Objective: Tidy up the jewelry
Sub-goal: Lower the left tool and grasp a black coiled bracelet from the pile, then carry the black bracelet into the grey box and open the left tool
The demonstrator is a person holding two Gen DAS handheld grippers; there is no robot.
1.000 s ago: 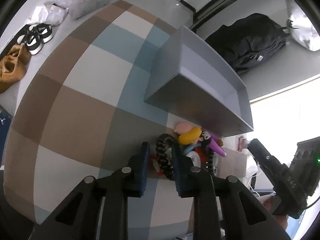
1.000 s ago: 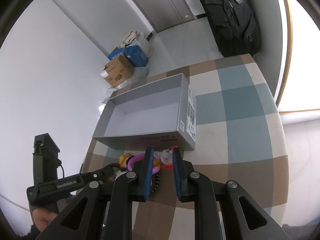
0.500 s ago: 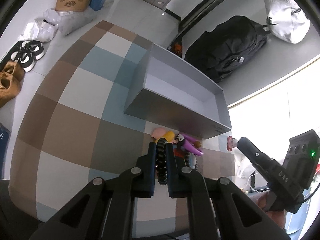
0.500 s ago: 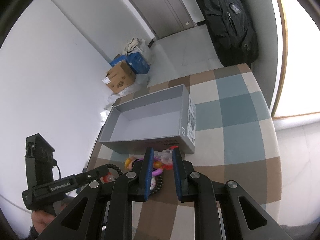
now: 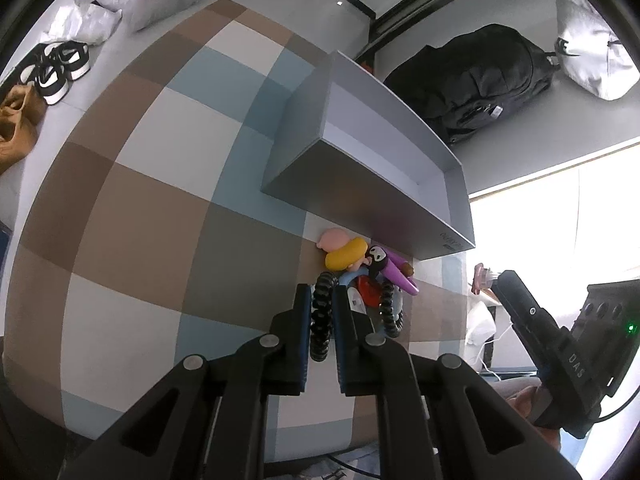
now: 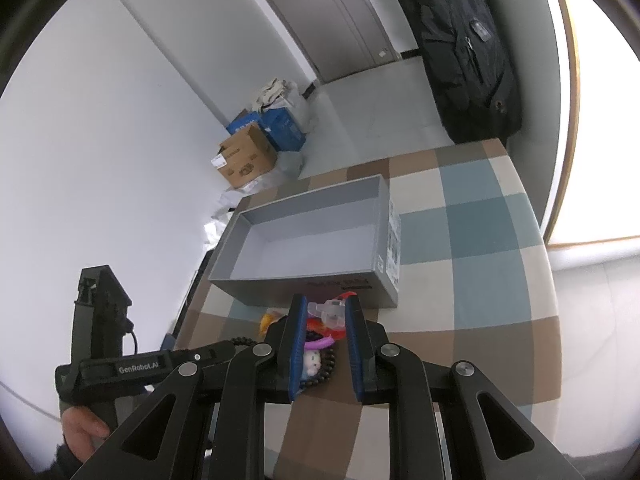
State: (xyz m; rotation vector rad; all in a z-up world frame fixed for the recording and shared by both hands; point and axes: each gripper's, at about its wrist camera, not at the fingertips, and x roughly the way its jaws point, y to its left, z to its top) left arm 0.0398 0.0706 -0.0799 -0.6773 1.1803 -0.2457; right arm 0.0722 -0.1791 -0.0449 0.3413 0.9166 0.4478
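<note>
A pile of jewelry [image 5: 360, 276] lies on the checked tablecloth just in front of a grey open box [image 5: 372, 184]: a pink piece, a yellow piece, a purple piece and a black beaded bracelet [image 5: 322, 320]. My left gripper [image 5: 322, 300] is shut on one side of the black beaded bracelet. In the right wrist view the pile [image 6: 320, 328] sits between the pads of my right gripper [image 6: 324, 312], which is open above it and holds nothing. The grey box [image 6: 304, 240] has nothing in it.
The table [image 5: 132, 208] carries a brown, blue and white checked cloth. A black backpack [image 5: 472, 80] and a white bag [image 5: 592, 56] lie on the floor beyond. Shoes [image 5: 56, 68] and cardboard boxes [image 6: 244, 156] stand near the wall.
My left gripper has gone from open around the black bracelet to shut on it. My right gripper has risen a little and stays open over the pile.
</note>
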